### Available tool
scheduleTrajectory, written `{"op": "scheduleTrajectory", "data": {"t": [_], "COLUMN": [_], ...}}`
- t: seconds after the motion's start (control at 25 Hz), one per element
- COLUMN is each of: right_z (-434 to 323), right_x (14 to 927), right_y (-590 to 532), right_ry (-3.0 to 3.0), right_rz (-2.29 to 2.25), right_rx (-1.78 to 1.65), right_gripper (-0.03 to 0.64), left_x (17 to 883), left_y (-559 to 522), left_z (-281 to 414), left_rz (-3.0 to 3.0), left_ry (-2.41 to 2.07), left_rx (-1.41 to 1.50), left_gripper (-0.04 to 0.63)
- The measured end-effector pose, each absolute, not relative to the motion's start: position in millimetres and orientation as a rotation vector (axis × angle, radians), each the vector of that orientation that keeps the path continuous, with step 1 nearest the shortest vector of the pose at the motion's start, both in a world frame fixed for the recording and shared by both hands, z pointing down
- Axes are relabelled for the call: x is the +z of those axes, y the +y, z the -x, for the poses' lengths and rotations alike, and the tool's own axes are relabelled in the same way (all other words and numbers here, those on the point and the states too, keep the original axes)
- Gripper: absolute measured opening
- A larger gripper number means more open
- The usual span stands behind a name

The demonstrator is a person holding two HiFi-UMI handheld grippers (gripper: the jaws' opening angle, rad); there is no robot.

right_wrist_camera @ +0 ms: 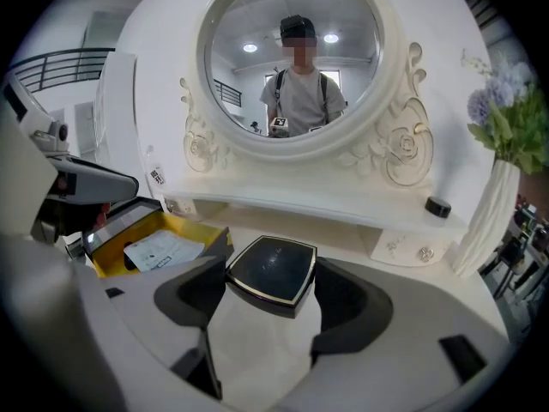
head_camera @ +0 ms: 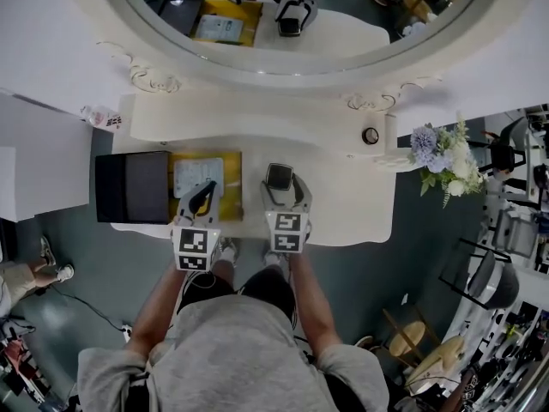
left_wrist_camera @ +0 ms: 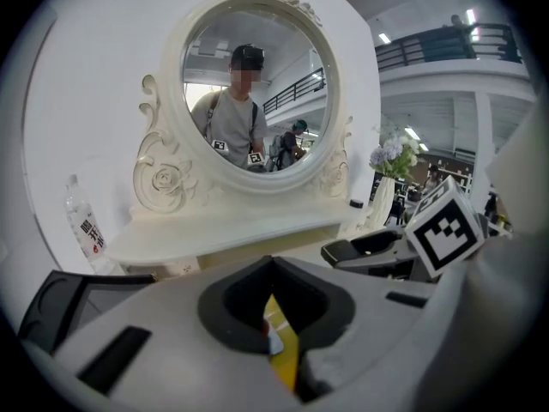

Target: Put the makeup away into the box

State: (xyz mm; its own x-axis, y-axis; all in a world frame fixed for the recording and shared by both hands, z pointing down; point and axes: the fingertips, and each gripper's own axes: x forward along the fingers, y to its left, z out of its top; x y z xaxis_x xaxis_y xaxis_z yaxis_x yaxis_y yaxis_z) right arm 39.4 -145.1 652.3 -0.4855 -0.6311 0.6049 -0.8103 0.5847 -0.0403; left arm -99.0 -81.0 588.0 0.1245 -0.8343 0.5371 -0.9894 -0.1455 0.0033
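The makeup is a small black compact (right_wrist_camera: 270, 273) with a thin gold edge. The right claw (right_wrist_camera: 270, 288) is grasping it, with one jaw on each side. It is held over the white worktop (head_camera: 352, 204), in front of the big round mirror (head_camera: 257, 63).

The box (head_camera: 233, 163) is yellow inside, and its black lid (head_camera: 133, 187) is folded open. From the compact, the box is at about 9 o'clock and just beside it. A white paper (head_camera: 197, 174) lies in the box.

The left claw (head_camera: 202, 197) is over the box. It is clenched, with only a thin crack between the jaws. Yellow from the box shows through the crack, and the claw seems to hold nothing.

I think the compact is light and hard. Its top looks shiny and smooth, so it may slip. It may have powder or a little mirror inside, and a drop could crack that. The best place to hold it looks like the two side edges, as it is held now. Pressing on the top seems less safe. A soft squeeze should be enough. It should be set down flat on the paper, not dropped in.
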Motion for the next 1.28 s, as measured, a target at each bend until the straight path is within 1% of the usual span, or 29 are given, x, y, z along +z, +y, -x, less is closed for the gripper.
{"op": "scheduleTrajectory", "data": {"t": [0.32,0.6,0.96,1.28], "right_z": [-9,34,89,132], "right_x": [612,596,599,623], "right_y": [-133,-120,-100,-81], "right_ry": [-2.374,-2.450,-2.490,-2.472], "right_rz": [-1.049,-0.911,-0.752,-0.611], "right_rx": [0.367,0.296,0.265,0.275], "right_gripper": [0.337,0.337,0.337,0.337], "left_x": [563,553,552,564], "left_y": [-64,-42,-17,4], "left_z": [120,148,186,217], "left_rz": [-1.994,-1.907,-1.809,-1.722], "left_ry": [-1.880,-1.973,-2.053,-2.086], "left_rx": [0.548,0.518,0.499,0.489], "left_gripper": [0.002,0.002,0.002,0.002]}}
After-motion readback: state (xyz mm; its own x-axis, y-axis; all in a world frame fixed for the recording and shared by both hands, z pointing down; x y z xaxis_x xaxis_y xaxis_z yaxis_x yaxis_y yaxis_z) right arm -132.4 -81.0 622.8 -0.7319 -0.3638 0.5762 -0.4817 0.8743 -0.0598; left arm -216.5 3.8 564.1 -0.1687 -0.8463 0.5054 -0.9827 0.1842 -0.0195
